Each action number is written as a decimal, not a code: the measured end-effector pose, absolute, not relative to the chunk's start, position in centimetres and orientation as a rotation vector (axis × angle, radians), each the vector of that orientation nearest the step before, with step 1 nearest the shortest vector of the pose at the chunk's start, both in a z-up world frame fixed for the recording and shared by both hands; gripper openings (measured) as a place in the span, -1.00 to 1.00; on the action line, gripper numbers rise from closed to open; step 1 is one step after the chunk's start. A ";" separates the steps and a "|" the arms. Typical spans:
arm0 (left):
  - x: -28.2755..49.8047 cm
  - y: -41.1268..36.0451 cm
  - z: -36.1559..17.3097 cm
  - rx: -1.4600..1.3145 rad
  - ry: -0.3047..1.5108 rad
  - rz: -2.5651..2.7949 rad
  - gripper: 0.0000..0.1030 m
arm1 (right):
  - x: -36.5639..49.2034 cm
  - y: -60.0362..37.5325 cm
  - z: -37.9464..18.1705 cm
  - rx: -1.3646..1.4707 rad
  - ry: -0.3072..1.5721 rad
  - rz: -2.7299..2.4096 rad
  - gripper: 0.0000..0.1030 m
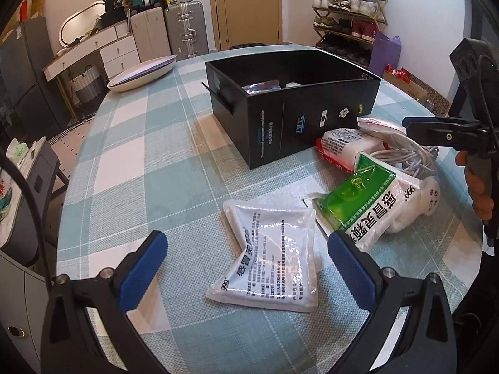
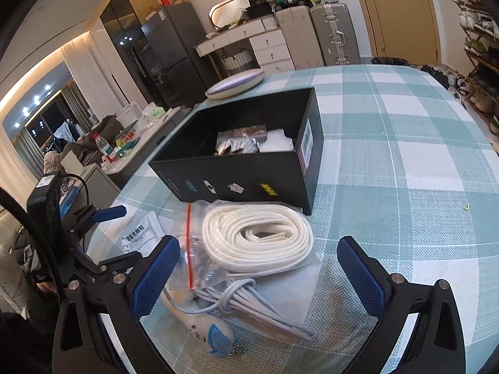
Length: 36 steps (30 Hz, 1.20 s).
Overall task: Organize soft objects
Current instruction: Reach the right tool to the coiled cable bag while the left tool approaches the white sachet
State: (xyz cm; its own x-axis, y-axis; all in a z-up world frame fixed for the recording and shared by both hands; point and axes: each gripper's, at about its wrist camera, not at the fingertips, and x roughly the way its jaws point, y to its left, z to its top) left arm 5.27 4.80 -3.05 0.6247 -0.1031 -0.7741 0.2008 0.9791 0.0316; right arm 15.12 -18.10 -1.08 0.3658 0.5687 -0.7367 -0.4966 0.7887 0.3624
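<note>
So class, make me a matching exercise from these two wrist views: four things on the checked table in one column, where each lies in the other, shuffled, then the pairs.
1. white medicine pouch
2. coiled white rope in zip bag
3. black box
4. oval tray

A. far table edge
B. between the right gripper fingers
C. mid-table, holding packets
D. between the left gripper fingers

Pairs: 1-D, 2-B, 3-C, 4-A

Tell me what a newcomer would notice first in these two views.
First the black box in the middle of the checked tablecloth, open-topped with a few packets inside. Next the coil of white cord in a clear zip bag just in front of it, between the open right gripper fingers, and the white medicine pouch before the open left gripper.
</note>
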 end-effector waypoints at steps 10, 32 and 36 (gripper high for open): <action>5.5 4.8 -4.0 0.136 0.919 -0.177 1.00 | 16.3 -17.4 -2.2 0.126 1.036 0.712 0.99; 5.7 4.9 -4.2 0.120 0.932 -0.189 1.00 | 15.6 -15.9 -2.9 0.018 1.046 0.740 0.36; 5.6 5.0 -4.2 0.118 0.932 -0.192 1.00 | 15.5 -16.1 -2.8 0.048 1.054 0.766 0.56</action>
